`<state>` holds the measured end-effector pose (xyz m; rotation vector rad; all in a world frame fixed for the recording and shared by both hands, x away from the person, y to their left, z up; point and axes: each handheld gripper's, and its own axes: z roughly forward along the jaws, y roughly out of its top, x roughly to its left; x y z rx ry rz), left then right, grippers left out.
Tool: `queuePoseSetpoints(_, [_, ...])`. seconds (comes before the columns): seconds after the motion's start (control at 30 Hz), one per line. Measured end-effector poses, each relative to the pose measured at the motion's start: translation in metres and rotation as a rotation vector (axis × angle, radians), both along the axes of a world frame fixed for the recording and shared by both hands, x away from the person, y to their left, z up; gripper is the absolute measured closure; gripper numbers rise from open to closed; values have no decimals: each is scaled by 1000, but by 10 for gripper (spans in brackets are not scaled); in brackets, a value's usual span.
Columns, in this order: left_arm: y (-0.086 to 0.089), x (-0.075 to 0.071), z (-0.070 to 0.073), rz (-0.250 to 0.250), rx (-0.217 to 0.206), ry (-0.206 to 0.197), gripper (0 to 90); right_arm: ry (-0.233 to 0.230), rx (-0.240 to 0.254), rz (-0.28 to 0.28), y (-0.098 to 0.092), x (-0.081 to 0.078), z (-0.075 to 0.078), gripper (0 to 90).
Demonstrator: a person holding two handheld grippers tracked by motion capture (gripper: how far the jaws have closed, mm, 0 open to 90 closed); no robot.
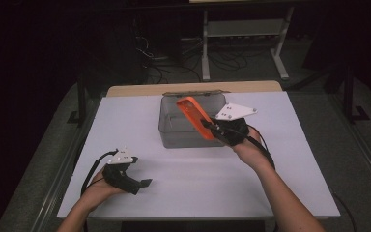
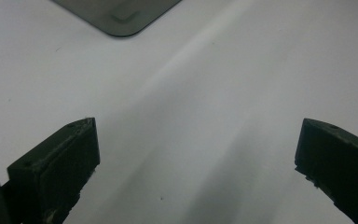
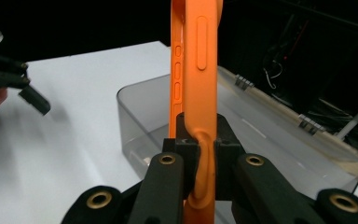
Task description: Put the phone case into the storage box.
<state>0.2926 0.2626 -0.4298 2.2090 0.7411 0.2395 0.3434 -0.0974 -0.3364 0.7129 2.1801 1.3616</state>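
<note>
An orange phone case [image 1: 193, 116] hangs tilted over a clear grey plastic bin [image 1: 171, 125] in the middle of the white table. My right gripper [image 1: 211, 126] is shut on the case's lower end. In the right gripper view the case [image 3: 196, 70] stands edge-on between the two black jaws, pinched at its bottom [image 3: 200, 149], with the bin [image 3: 140, 116] behind and below it. My left gripper [image 1: 142, 184] rests near the table's front left, open, with nothing between its jaws. In the left gripper view its gripper [image 2: 196, 154] frames bare white table, and a corner of the bin [image 2: 121, 18] sits at the top.
The white table [image 1: 270, 174] ends in a wooden strip [image 1: 140, 89] at the far edge. Beyond it the room is dark, with a white table frame [image 1: 244, 29] and cables on the floor. My left gripper [image 3: 14, 79] appears at the left of the right gripper view.
</note>
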Motion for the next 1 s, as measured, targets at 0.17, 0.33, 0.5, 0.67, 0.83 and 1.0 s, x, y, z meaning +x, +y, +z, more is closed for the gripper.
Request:
queuePoseSetpoints(0.17, [1,1,1,-2,-6,-4,0,-4,1,-21,0,11,9,832])
queuePoseSetpoints(0.33, [-1,3,1,-2,-17,-9,0,6,-2,-43,2,22,13,832])
queuePoseSetpoints(0.5, [-2,3,2,-6,-22,-14,0,26,-3,-65,4,34,16,832])
queuePoseSetpoints(0.67, [-2,3,1,-2,-25,-13,0,57,-23,-90,9,46,17,832])
queuePoseSetpoints(0.83, [0,4,0,-7,-34,-12,0,100,-35,-119,12,57,19,831])
queuePoseSetpoints(1.0, [0,5,-1,-4,-38,-12,0,160,-50,-142,14,69,18,831])
